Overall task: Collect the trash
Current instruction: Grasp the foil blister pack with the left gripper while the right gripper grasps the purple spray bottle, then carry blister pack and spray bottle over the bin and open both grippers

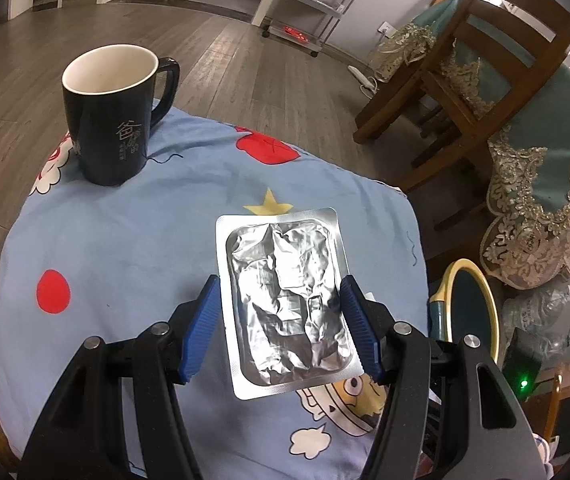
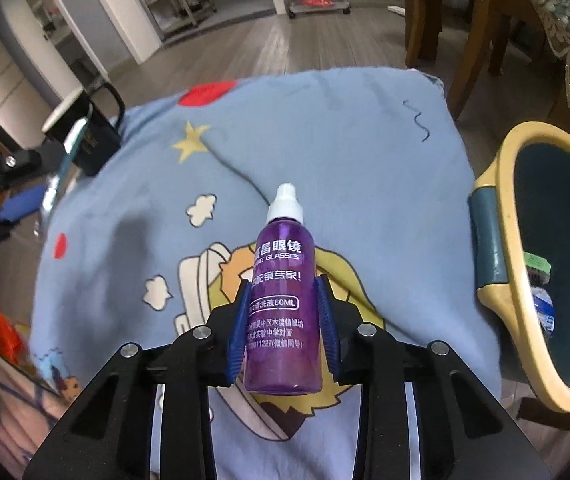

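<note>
Hidden or cut off: the rear of both grippers runs out of the bottom of each view; the bottle's base sits between the right fingers, so whether it rests on the cloth cannot be told.
Hard to make out: small print low on the bottle label; the scraps inside the bin; a blurred orange shape at the left edge of the right wrist view.
Left gripper [image 1: 281, 320]: its blue fingers [image 1: 201, 328] are clamped on the long edges of the foil blister pack [image 1: 285, 304], which is held tilted above the cloth.
Foil blister pack: silver, crumpled in the middle, flat rim all round; it covers part of a cartoon figure printed on the cloth.
Right gripper [image 2: 283, 320]: fingers [image 2: 327, 324] pressed against both sides of the purple bottle [image 2: 283, 304], gripping its lower half.
Purple bottle: white cap pointing away from the camera, white lettering on the side, over the cloth near the middle of the table.
Table [image 1: 133, 240]: covered by a light blue cartoon cloth with red dots, a star and clouds.
Mug [image 1: 113, 116]: dark with a white inside, upright at the far left corner, well apart from both held things.
Bin [image 2: 505, 208]: yellow-rimmed, dark inside, just beside the table's right edge, some scraps within.
Surroundings: wooden chair [image 1: 477, 80] and a lace-edged teal cloth [image 1: 545, 184] beyond the table.
</note>
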Motion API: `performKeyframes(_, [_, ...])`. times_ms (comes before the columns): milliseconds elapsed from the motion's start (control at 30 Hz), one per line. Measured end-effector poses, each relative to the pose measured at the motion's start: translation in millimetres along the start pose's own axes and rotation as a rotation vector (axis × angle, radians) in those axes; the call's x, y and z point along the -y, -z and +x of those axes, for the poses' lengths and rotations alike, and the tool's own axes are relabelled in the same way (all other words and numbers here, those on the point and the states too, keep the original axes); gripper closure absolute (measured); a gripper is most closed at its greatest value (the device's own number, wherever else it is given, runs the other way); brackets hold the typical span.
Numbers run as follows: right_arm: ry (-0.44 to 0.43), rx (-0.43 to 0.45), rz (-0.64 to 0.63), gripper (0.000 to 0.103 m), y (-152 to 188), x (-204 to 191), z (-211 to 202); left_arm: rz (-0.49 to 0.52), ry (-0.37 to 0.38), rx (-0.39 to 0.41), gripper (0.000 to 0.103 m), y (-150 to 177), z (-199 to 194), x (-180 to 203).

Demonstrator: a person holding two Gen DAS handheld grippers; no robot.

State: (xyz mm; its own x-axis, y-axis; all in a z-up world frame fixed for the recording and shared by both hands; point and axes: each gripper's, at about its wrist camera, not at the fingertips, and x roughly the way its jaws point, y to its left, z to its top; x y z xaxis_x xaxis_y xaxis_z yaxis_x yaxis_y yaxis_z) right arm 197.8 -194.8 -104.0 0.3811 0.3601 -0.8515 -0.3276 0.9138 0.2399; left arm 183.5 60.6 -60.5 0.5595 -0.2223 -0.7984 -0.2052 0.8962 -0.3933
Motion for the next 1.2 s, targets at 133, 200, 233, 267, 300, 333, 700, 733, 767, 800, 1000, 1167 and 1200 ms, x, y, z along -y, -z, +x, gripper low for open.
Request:
performKeyframes(133, [-0.026, 0.046, -0.007, 0.069, -1.4, 3.1, -19.0, 0.009, 0.018, 0.005, 0.044, 0.2, -3.5, 9.7])
performKeyframes(200, [-0.037, 0.074, -0.012, 0.069, -1.1, 6.6, -32.2, 0.014, 0.028, 0.011, 0.044, -0.8, -5.5, 15.4])
performKeyframes(233, [-0.040, 0.087, -0.013, 0.069, -1.2, 7.8, -38.7, 0.017, 0.033, 0.013, 0.044, -1.4, -6.1, 17.9])
performKeyframes(267, [-0.041, 0.097, -0.014, 0.069, -1.9, 8.7, -43.8, 0.021, 0.039, 0.015, 0.044, -2.0, -7.0, 20.9])
performKeyframes(300, [-0.044, 0.118, -0.017, 0.069, -1.7, 11.2, -54.4, 0.026, 0.046, 0.018, 0.044, -2.4, -7.8, 25.4])
performKeyframes(333, [-0.044, 0.133, -0.019, 0.069, -2.2, 12.7, -60.8, 0.030, 0.051, 0.019, 0.044, -2.5, -8.2, 28.1])
performKeyframes(700, [-0.005, 0.311, 0.068, 0.069, -2.4, 67.9, -142.5, 0.128, 0.143, -0.015, 0.044, 10.3, 2.8, 87.5])
performKeyframes(733, [0.003, 0.321, 0.081, 0.069, -2.8, 74.1, -147.1, 0.139, 0.158, -0.021, 0.044, 12.6, 4.8, 95.0])
performKeyframes(767, [0.015, 0.331, 0.094, 0.069, -2.3, 81.4, -152.5, 0.150, 0.171, -0.028, 0.044, 14.8, 6.9, 101.4])
performKeyframes(800, [0.029, 0.342, 0.109, 0.069, -1.3, 89.7, -157.7, 0.161, 0.181, -0.034, 0.044, 16.9, 8.5, 107.9])
performKeyframes(1000, [0.068, 0.387, 0.209, 0.069, 9.3, 125.2, -169.5, 0.230, 0.226, -0.068, 0.044, 32.7, 22.0, 148.4])
performKeyframes(1167, [0.085, 0.419, 0.275, 0.069, 17.9, 150.3, -177.8, 0.279, 0.260, -0.106, 0.044, 46.1, 38.1, 180.5])
performKeyframes(1200, [0.087, 0.427, 0.292, 0.069, 21.0, 156.3, -180.5, 0.286, 0.264, -0.111, 0.044, 48.1, 41.0, 185.1])
